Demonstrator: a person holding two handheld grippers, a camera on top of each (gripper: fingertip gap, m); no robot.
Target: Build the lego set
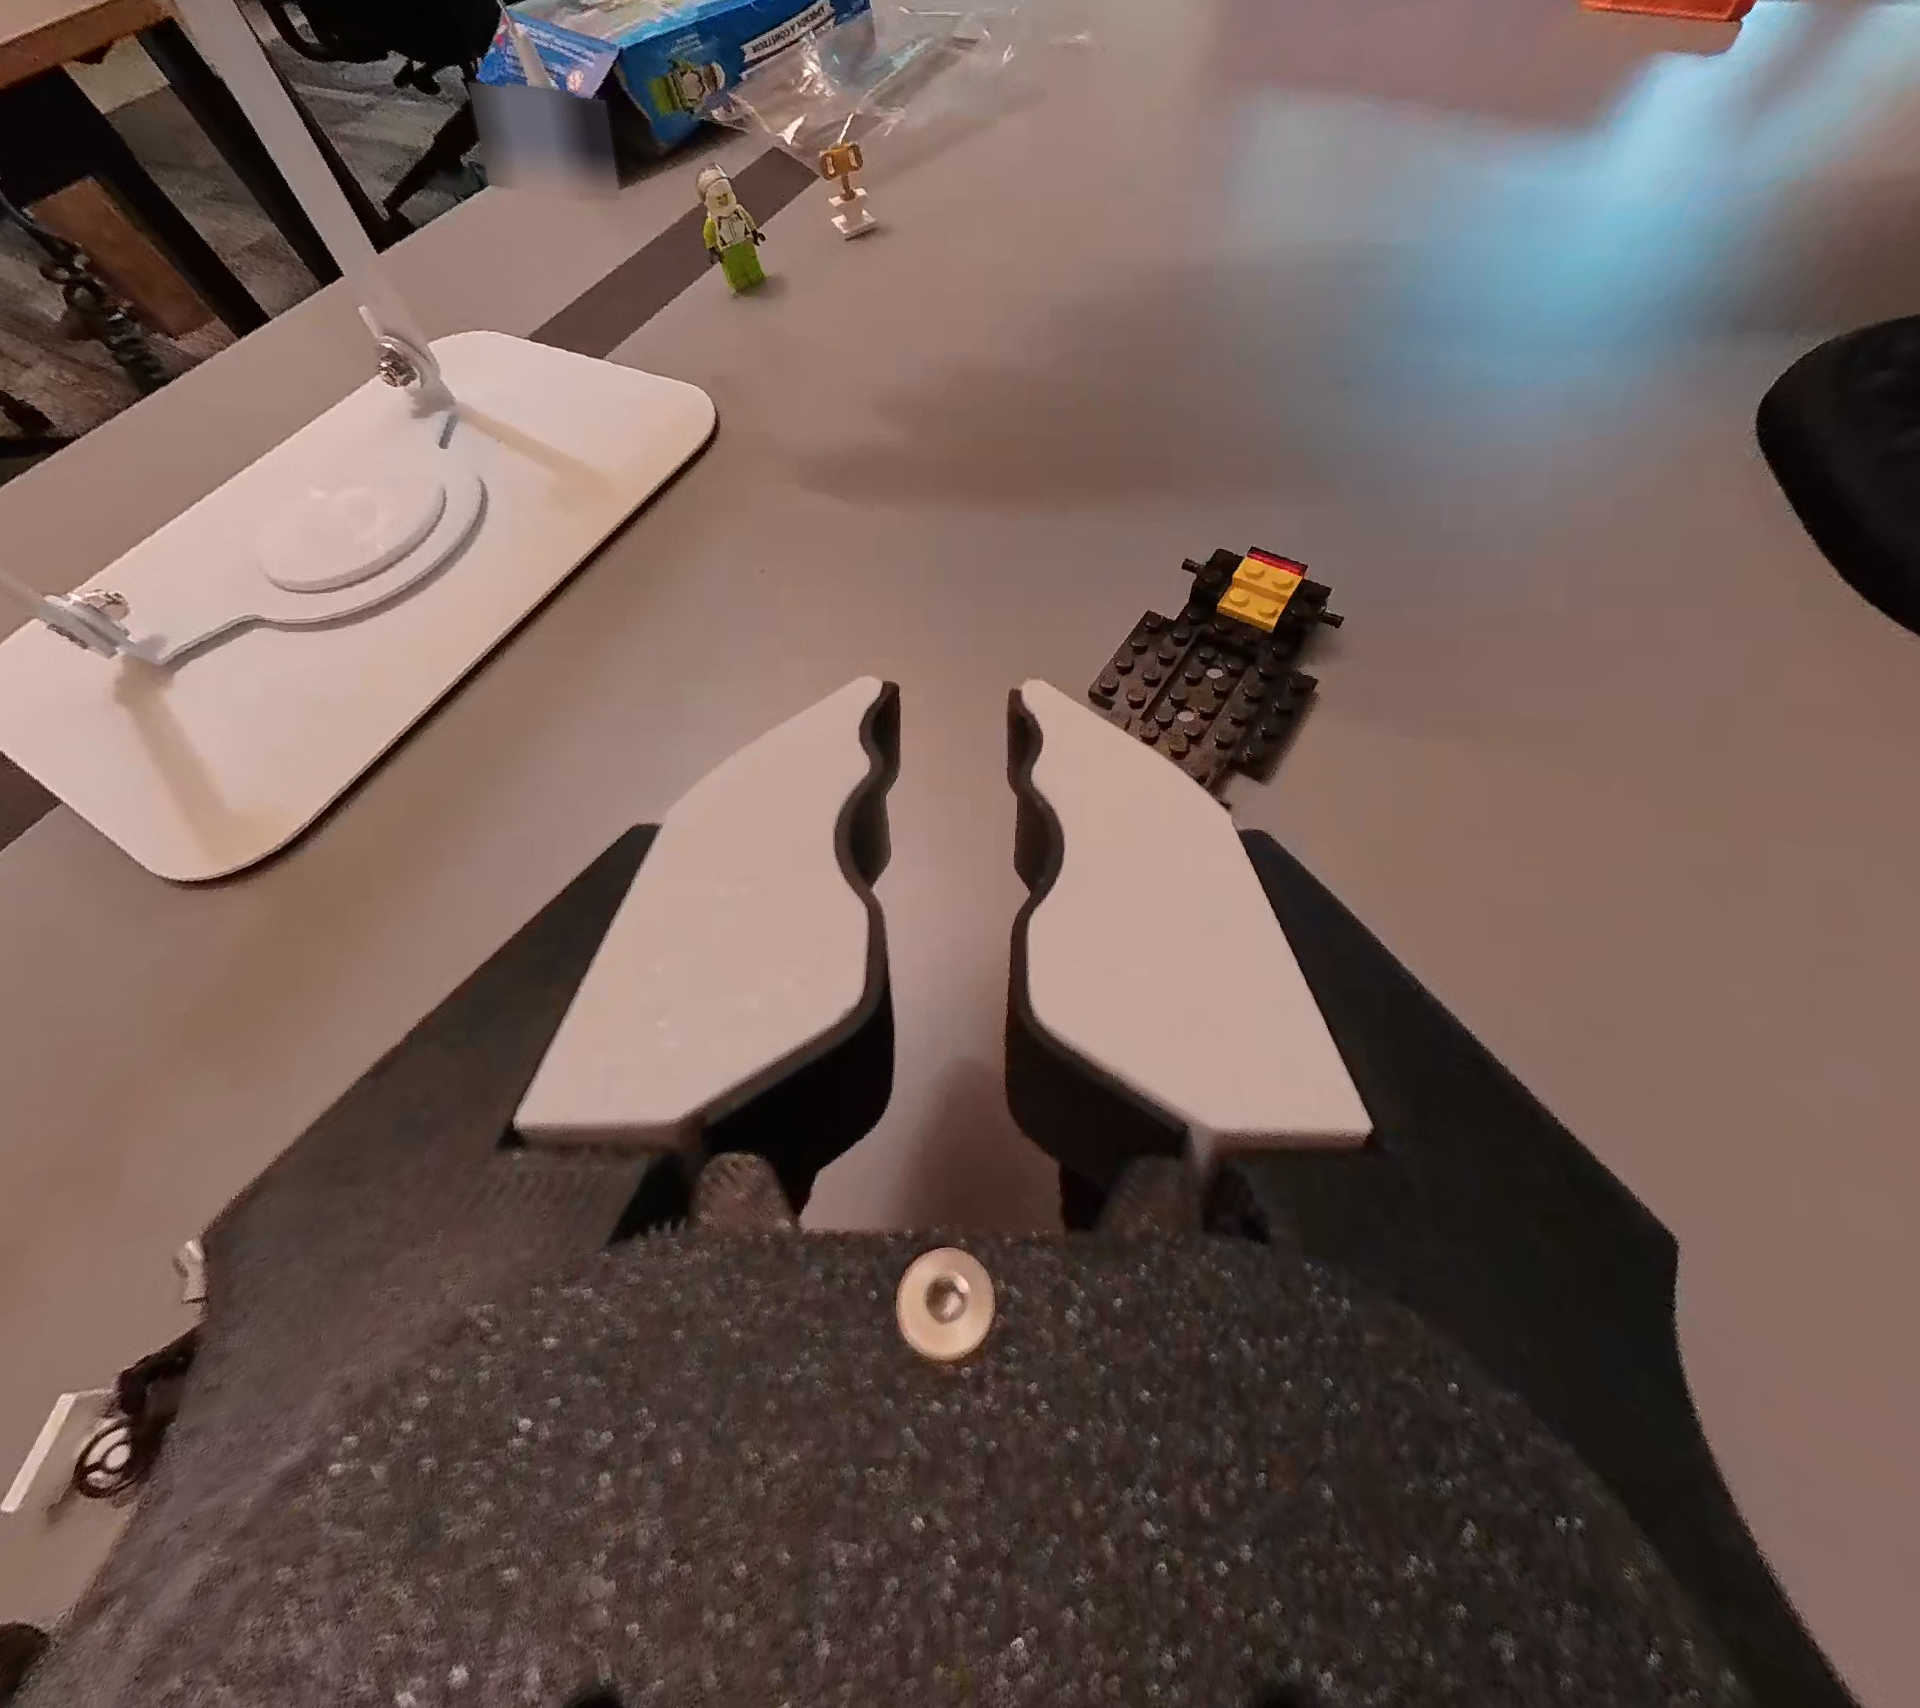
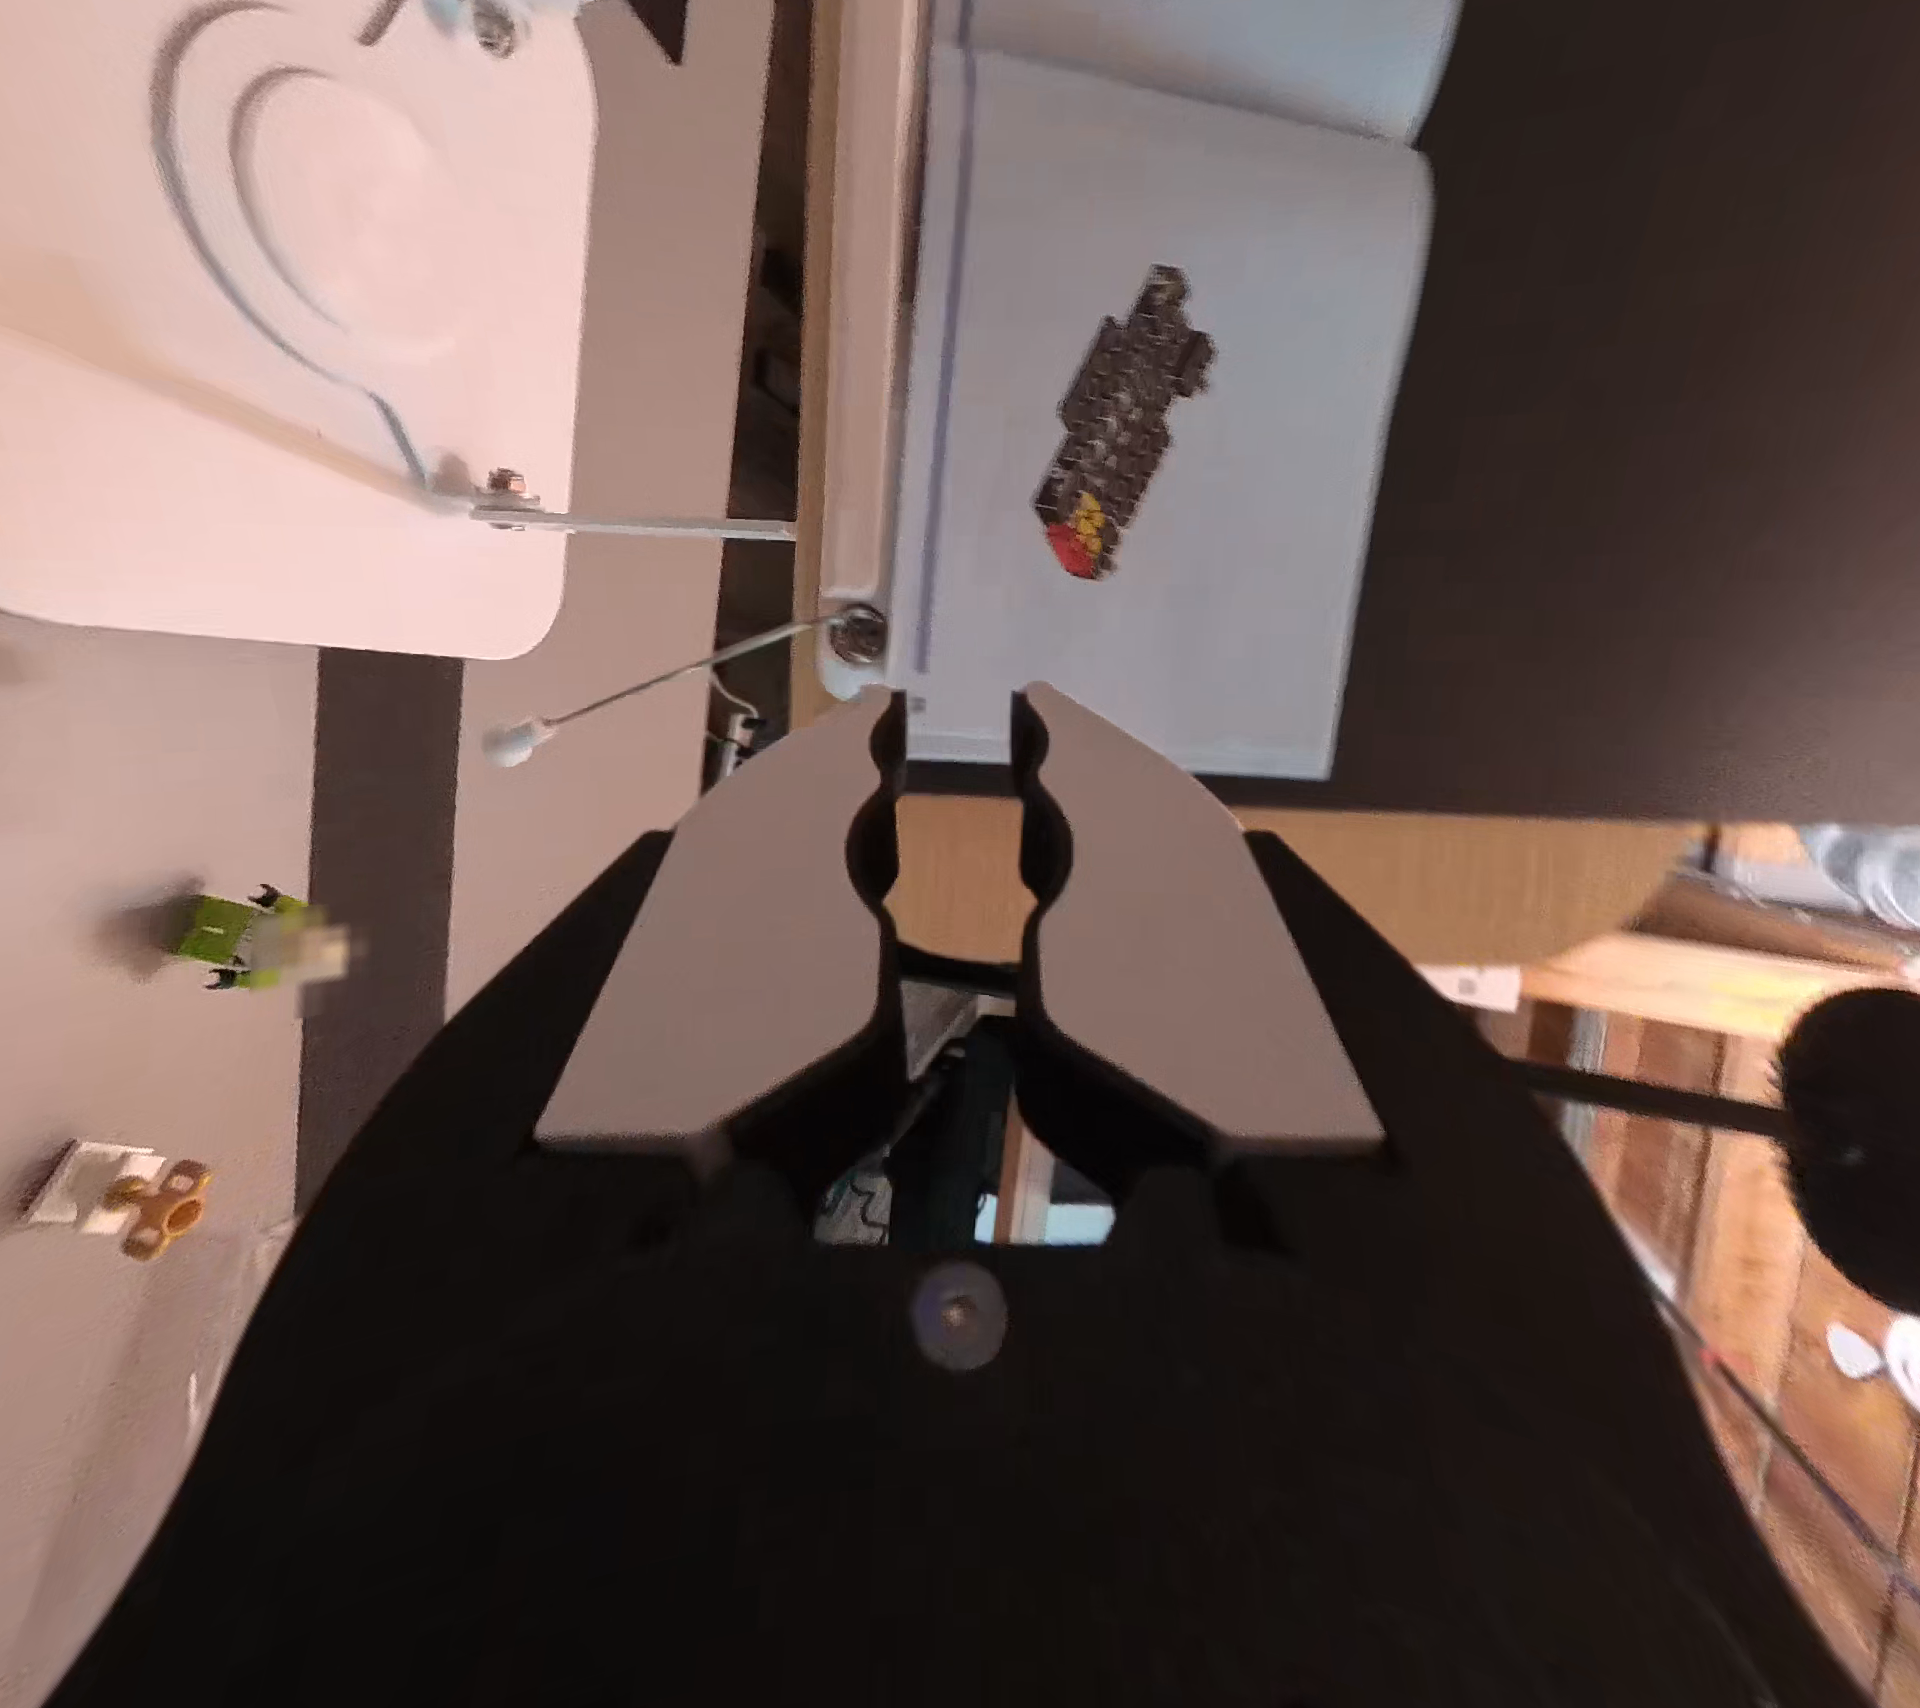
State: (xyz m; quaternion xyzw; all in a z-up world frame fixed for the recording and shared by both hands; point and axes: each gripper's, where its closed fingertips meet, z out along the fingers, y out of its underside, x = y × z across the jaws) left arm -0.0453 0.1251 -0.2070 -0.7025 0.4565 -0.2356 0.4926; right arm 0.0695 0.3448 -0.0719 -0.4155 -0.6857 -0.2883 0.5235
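Left tongs [image 1: 953,702] released (empty), right tongs [image 2: 958,708] released, blue set box [image 1: 675,48] end flap open, contents unseen.

Printed lettering and a brand mark on the blue set box [image 1: 686,43], seen upside down at the far table edge; wording not transcribed. Open instruction booklet [image 2: 1174,411] on the white stand: printed build diagram and a tiny mark near the page corner, too small to read. Nothing else carries legible writing
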